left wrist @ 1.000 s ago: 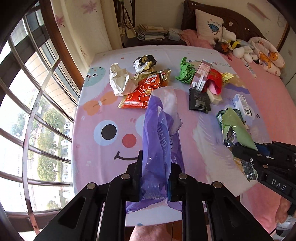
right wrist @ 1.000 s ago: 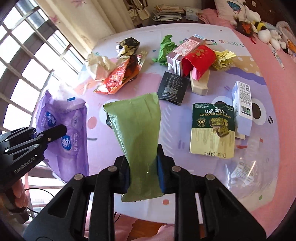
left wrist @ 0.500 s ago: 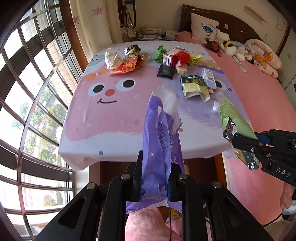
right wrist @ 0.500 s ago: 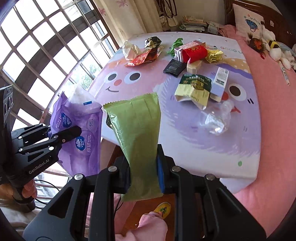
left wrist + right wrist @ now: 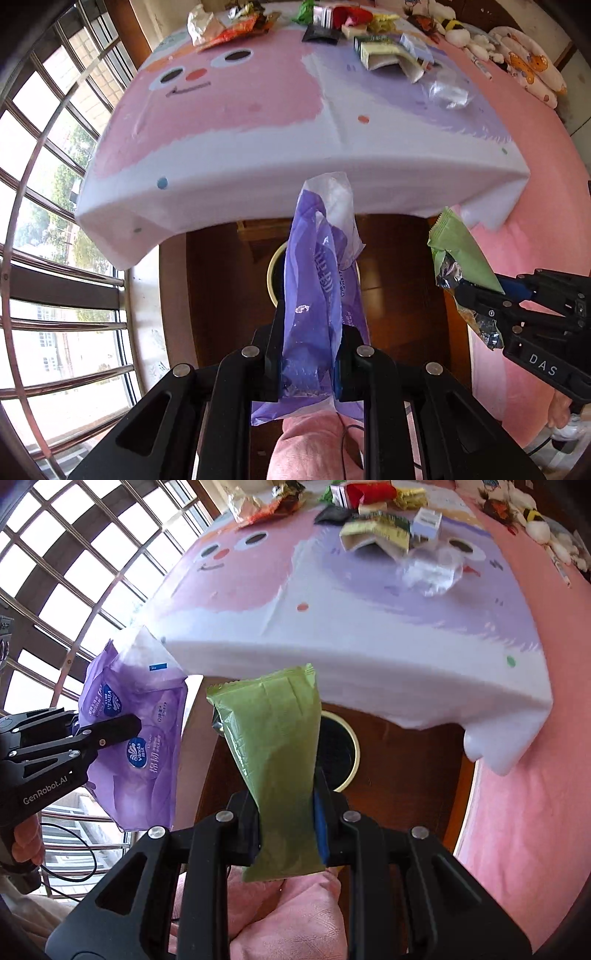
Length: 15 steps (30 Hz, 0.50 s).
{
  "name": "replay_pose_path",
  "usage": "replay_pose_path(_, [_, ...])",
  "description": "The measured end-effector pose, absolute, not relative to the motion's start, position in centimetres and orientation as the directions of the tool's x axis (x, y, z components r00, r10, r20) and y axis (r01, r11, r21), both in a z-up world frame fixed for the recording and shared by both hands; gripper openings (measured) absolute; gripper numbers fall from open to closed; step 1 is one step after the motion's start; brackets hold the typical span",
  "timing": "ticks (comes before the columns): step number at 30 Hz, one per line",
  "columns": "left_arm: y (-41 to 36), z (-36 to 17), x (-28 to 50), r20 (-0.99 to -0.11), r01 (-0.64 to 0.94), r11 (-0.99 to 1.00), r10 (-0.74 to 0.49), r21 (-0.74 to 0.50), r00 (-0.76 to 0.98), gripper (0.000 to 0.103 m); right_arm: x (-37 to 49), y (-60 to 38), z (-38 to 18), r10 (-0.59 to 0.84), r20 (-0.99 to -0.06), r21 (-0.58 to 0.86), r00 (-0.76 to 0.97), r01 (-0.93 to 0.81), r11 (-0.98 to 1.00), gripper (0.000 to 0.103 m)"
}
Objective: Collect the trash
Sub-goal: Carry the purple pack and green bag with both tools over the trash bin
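Note:
My left gripper is shut on a purple tissue wrapper, which also shows in the right wrist view. My right gripper is shut on a green snack wrapper, seen at the right of the left wrist view. Both are held off the table's near edge, above the floor. A round bin with a cream rim stands on the dark floor under the table, partly hidden behind both wrappers.
The table has a pink and purple cartoon cloth. More trash lies at its far side: orange wrappers, boxes, clear plastic. Window bars are on the left, a pink bed on the right.
Both grippers have pulled back and down from over the table to below its near edge, each still holding its wrapper. The bin under the table has come into view.

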State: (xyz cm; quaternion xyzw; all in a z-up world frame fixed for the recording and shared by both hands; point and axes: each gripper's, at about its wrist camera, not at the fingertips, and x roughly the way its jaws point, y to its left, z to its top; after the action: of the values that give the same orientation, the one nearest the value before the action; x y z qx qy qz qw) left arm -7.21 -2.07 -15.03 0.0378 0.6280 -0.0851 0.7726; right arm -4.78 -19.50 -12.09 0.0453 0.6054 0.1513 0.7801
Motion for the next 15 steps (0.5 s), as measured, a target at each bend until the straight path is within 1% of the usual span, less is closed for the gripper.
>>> replay_pose_path(6, [-1.9, -27.1, -6.3, -0.987, 0.195, 0.977, -0.109, -0.084, 0.121, 0.017, -6.1, -18.6, -24.7, 0.235, -0.962, 0.235, 0.138, -0.02, 0.972, 0.02])
replay_pose_path(11, [-3.0, -36.6, -4.9, -0.986, 0.234, 0.968, -0.118, -0.088, 0.12, 0.018, -5.9, -18.4, -35.7, 0.195, -0.976, 0.202, 0.095, 0.077, 0.976, 0.02])
replay_pose_path(15, [-3.3, -43.0, -3.5, -0.984, 0.237, 0.967, -0.129, -0.096, 0.125, 0.018, -5.3, -18.3, -42.7, 0.196, -0.976, 0.207, 0.098, 0.12, 0.971, 0.02])
